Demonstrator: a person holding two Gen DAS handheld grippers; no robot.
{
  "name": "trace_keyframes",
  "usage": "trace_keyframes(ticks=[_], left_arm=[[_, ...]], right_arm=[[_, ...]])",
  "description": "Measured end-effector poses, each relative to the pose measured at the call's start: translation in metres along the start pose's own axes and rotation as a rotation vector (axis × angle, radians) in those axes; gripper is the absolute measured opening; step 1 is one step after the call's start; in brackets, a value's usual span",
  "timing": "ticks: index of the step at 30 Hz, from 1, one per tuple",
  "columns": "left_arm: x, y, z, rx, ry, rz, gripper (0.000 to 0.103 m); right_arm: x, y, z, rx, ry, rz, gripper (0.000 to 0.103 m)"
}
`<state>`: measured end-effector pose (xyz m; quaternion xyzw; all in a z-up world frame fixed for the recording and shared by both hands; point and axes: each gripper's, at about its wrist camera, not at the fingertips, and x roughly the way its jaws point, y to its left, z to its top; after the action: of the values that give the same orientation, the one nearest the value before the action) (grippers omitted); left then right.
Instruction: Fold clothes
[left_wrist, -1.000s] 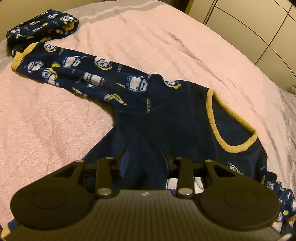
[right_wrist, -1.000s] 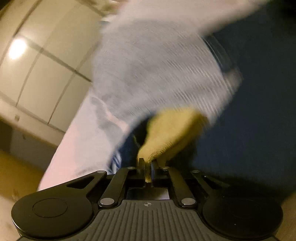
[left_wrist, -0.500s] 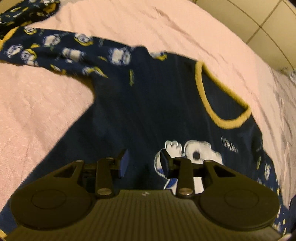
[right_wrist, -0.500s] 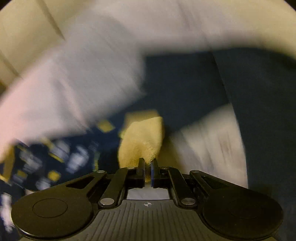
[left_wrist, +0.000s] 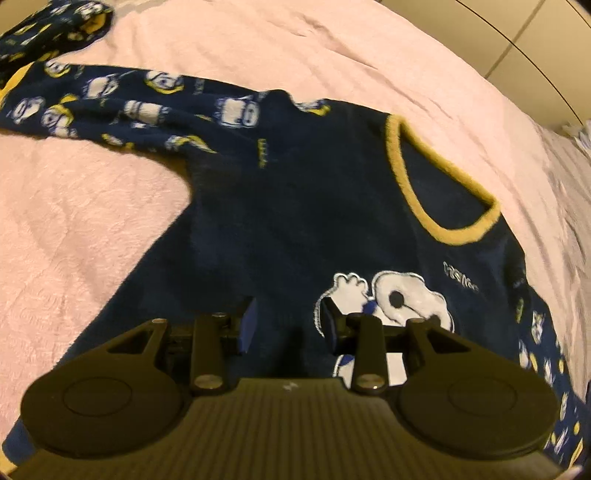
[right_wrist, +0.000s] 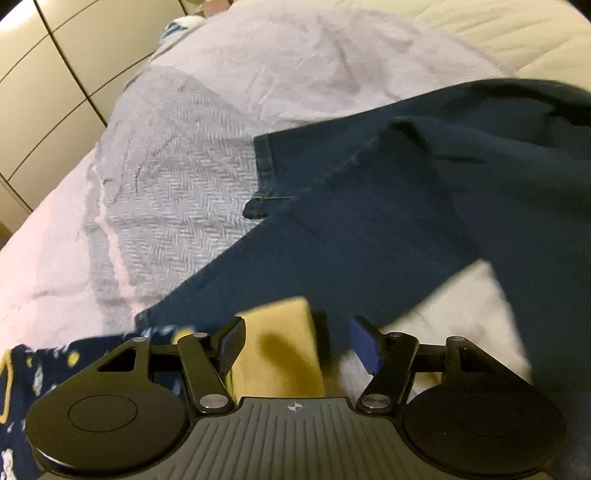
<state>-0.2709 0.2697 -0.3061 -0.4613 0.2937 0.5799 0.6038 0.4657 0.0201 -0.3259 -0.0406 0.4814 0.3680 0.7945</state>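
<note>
Left wrist view: the navy fleece pyjama top with yellow neck trim and a white cartoon figure (left_wrist: 295, 206) lies spread flat on the pink quilted bed cover (left_wrist: 92, 229), one printed sleeve stretched out sideways, probably laid so for folding. The left tongs (left_wrist: 288, 326) hover over its chest, partly open, holding nothing.

Right wrist view: the right tongs (right_wrist: 297, 343) are opening; the yellow cuff (right_wrist: 280, 350) lies between the pads, no longer pinched. Dark blue jeans (right_wrist: 369, 221) lie beyond.
</note>
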Motion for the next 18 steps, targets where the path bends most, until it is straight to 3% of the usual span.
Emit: trace_keyframes(ticks=[1,2,4,8,13,15,18], left_arm=[[0.000,-0.001,0.000,0.008,0.000,0.003,0.032],[0.000,0.000,0.000,0.014,-0.001,0.006,0.032],[-0.003,0.002,0.000,0.023,-0.011,0.011,0.031],[-0.004,0.011,0.001,0.035,-0.031,0.028,0.032],[0.004,0.023,0.007,0.050,-0.030,0.049,0.032],[0.005,0.027,0.014,0.072,-0.038,0.045,0.032],[0.008,0.033,0.030,0.112,-0.058,0.036,0.032]], right_arm=[[0.012,0.002,0.000,-0.004,0.023,-0.001,0.058],[0.022,0.004,-0.001,-0.019,0.053,0.005,0.003],[0.027,0.010,-0.002,-0.054,0.056,0.001,0.004],[0.001,0.000,0.004,0.040,-0.099,-0.046,0.003],[0.027,-0.005,0.001,0.092,-0.026,-0.176,0.010],[0.020,0.008,0.005,0.102,-0.073,-0.249,0.040],[0.000,0.039,0.012,0.090,-0.215,-0.344,0.052]])
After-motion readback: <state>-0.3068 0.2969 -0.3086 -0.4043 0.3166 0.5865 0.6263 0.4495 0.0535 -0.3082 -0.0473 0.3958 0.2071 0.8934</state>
